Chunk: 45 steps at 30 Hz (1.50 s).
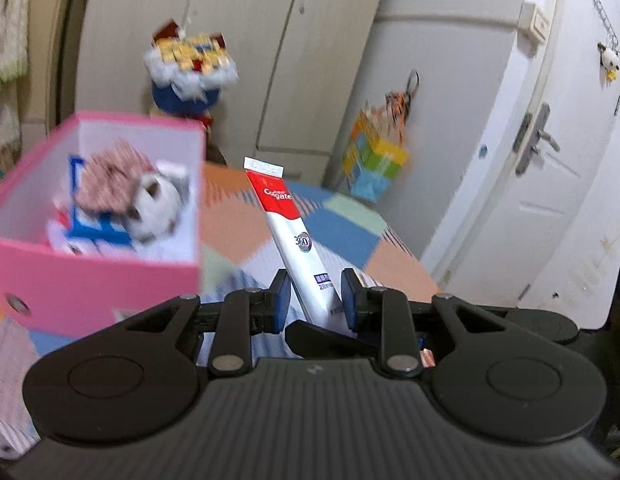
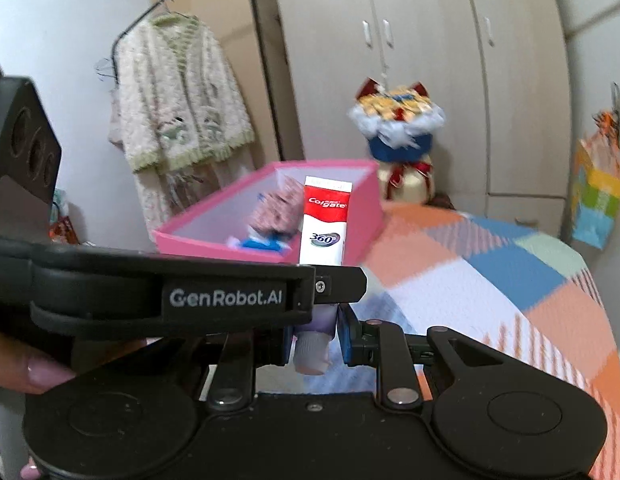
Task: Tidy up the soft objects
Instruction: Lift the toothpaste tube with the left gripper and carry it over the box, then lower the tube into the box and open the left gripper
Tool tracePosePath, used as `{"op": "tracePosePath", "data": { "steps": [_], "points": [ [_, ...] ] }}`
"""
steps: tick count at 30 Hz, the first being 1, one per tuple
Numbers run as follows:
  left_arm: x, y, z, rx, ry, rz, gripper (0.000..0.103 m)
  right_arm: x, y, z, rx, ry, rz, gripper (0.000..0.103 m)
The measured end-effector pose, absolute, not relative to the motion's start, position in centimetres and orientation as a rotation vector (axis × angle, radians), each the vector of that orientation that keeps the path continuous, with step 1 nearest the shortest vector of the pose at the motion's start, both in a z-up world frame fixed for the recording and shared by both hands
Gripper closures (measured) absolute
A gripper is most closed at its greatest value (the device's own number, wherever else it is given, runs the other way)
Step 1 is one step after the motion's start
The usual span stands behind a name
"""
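Both grippers pinch one toothpaste tube (image 2: 325, 222): the right gripper (image 2: 313, 350) is pressed together on its cap end, and the left gripper (image 1: 315, 300) clamps its lower body, with the tube's red crimped end tilted up and away. The tube is held above the patchwork bedspread (image 1: 333, 224), just beside the pink box (image 1: 90, 280). In that box lie a plush toy (image 1: 156, 204), a pinkish checked cloth (image 1: 110, 178) and blue-and-white packets (image 1: 90, 236).

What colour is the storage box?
Pink outside, white inside; the storage box shows best in the left wrist view.
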<state>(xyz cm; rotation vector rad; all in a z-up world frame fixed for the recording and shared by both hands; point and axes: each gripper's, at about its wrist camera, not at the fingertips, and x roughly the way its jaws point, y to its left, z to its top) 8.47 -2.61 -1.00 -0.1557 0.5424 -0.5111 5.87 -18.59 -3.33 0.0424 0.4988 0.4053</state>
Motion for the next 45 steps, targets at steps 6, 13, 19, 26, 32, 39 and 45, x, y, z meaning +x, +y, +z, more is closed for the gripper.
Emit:
{"op": "tracePosePath", "data": {
  "steps": [6,13,19,26,32,39,45],
  "points": [
    [11.6,1.0,1.6,-0.157,0.536,-0.491,0.078,9.0,-16.2,-1.4,0.102,0.489,0.477,0.076],
    [17.7,4.8,3.5,-0.155,0.573,-0.411,0.078,15.7,-12.6,0.4,0.166,0.535,0.554,0.076],
    [23.6,8.0,3.1,-0.221,0.673,-0.383,0.078,20.7,-9.2,0.1,0.187,0.615,0.583,0.076],
    [30.0,9.5,-0.1,-0.321,0.79,-0.356,0.079,27.5,-7.3,-1.5,0.228,0.77,0.55,0.076],
    [32.6,8.9,-2.0,-0.271,0.854,-0.355,0.08,29.7,-5.3,-2.8,0.096,0.823,0.481,0.076],
    [32.7,8.6,-2.2,-0.278,0.835,-0.321,0.08,31.2,-5.1,-3.7,-0.038,0.866,0.408,0.074],
    [29.7,9.3,-0.3,-0.241,0.739,-0.298,0.074,28.5,-6.7,-2.1,-0.037,0.773,0.496,0.049]
  ]
}}
